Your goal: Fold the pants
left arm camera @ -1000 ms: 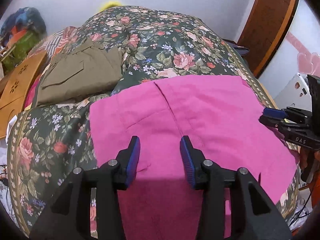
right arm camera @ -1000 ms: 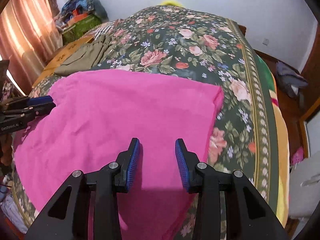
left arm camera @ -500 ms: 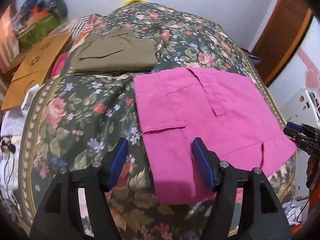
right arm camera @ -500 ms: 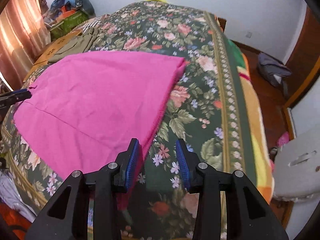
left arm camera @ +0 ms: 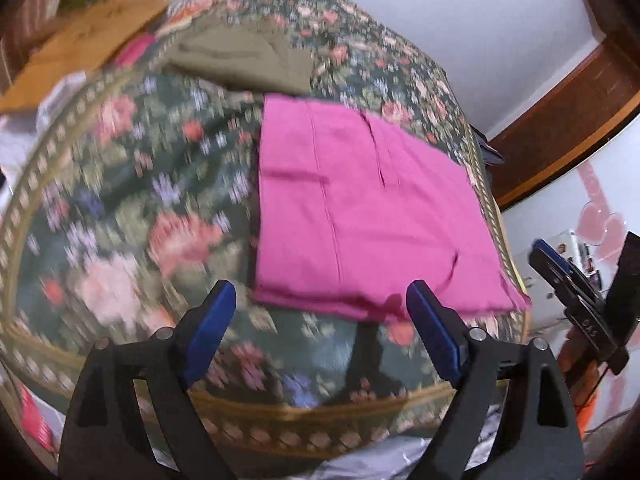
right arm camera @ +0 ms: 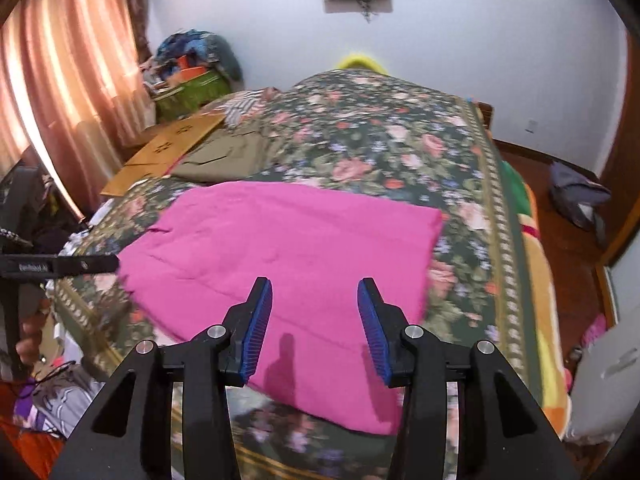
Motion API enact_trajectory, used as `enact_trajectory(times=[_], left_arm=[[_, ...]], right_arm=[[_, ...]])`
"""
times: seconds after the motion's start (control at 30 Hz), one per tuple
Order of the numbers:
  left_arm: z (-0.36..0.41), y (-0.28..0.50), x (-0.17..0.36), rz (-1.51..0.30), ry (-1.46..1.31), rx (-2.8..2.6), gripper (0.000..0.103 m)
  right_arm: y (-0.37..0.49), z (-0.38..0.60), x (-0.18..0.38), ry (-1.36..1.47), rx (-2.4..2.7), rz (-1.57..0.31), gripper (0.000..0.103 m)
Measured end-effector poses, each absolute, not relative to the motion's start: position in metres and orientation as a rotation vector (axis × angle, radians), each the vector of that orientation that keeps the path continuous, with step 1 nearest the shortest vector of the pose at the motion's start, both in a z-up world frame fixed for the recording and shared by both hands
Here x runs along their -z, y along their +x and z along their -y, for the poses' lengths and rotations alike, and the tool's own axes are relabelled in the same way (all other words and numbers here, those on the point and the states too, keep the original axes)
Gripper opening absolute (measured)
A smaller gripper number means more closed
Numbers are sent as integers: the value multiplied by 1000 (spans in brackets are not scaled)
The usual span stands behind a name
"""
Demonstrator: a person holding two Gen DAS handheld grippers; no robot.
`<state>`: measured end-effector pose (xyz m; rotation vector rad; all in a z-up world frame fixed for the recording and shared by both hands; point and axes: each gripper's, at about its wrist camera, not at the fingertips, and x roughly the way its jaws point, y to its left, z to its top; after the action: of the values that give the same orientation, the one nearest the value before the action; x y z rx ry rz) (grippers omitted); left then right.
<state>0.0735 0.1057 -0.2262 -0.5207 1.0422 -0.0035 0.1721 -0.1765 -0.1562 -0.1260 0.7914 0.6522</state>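
Both my grippers, left gripper [left arm camera: 320, 320] and right gripper [right arm camera: 314, 320], hang wide open with nothing in them. Pink pants [right arm camera: 288, 252] lie flat on the bed [right arm camera: 400, 144] just ahead. Grab only the top layer and the fold slides crooked.

Home bedroom: floral bedspread [right arm camera: 400, 140], curtains [right arm camera: 60, 80]

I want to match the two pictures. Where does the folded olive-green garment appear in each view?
Left wrist view: the folded olive-green garment lies near the top, left of centre, just beyond the far edge of the pink pants.
Right wrist view: it lies left of centre in the upper half, beyond the pants' far left corner.
Shared landmark: the tan cardboard sheet, directly left of the garment in both views.
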Motion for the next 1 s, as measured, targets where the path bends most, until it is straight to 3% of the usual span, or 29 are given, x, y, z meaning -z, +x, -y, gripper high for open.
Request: enact_trajectory(times=[0.13,0.37,0.77,0.93,1.0], left_arm=[[-99,68,241,-1078,-593,35,88],[-88,72,243,-1038,-690,145,102],[-98,103,249,-993,-723,101,102],[-104,110,246,-984,-698,54,85],[-106,112,246,-982,-697,41,69]], right_arm=[[169,163,164,-113,-682,-801,41],[172,154,193,-127,-675,-883,41],[167,156,202,-133,-689,-889,41],[168,157,203,-126,-695,-892,41],[168,157,203,-123,-698,-893,42]])
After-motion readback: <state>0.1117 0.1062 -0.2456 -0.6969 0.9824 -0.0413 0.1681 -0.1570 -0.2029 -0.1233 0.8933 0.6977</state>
